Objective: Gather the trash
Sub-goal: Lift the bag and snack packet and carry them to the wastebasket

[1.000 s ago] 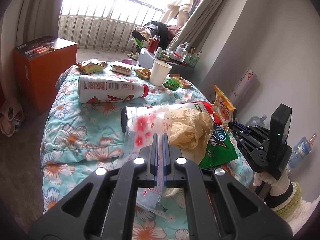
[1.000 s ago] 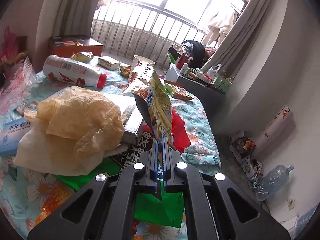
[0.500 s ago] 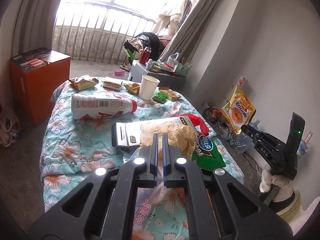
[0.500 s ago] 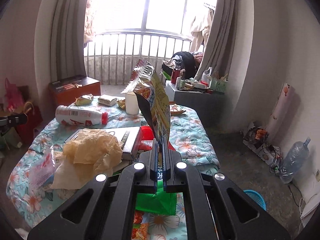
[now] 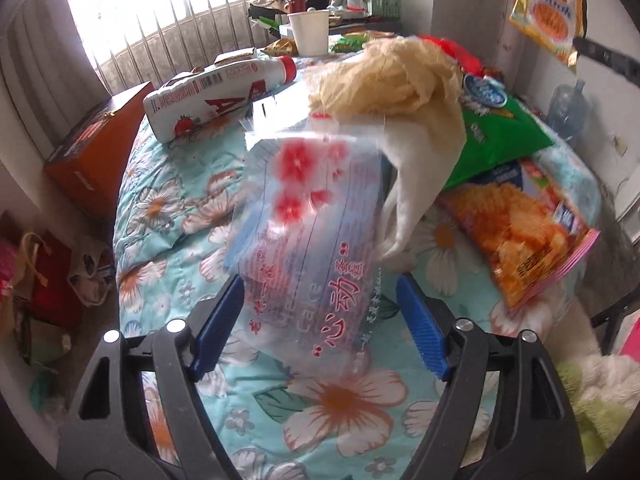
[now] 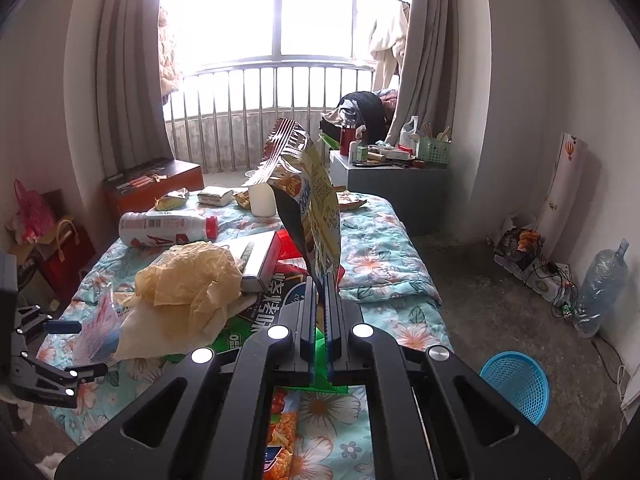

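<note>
My left gripper (image 5: 320, 324) is open, its blue fingers either side of a clear plastic bag with red flowers and red writing (image 5: 308, 216) lying on the floral bedspread (image 5: 172, 208). My right gripper (image 6: 319, 304) is shut on a yellow snack packet (image 6: 316, 208) and holds it upright above the bed; the packet also shows in the left wrist view (image 5: 550, 8) at the top right. A crumpled tan paper (image 6: 192, 280) lies on a flat box and a green snack bag (image 5: 496, 136).
A white drink bottle with a red cap (image 6: 168, 232), a paper cup (image 5: 308, 32), an orange chip bag (image 5: 516, 236) and small wrappers lie on the bed. A blue mesh basket (image 6: 516, 384) stands on the floor at the right. An orange box (image 5: 92, 152) stands left of the bed.
My left gripper has opened, let go of the clear flowered bag and dropped closer to the bed. My right gripper has risen and drawn back with the yellow packet.
</note>
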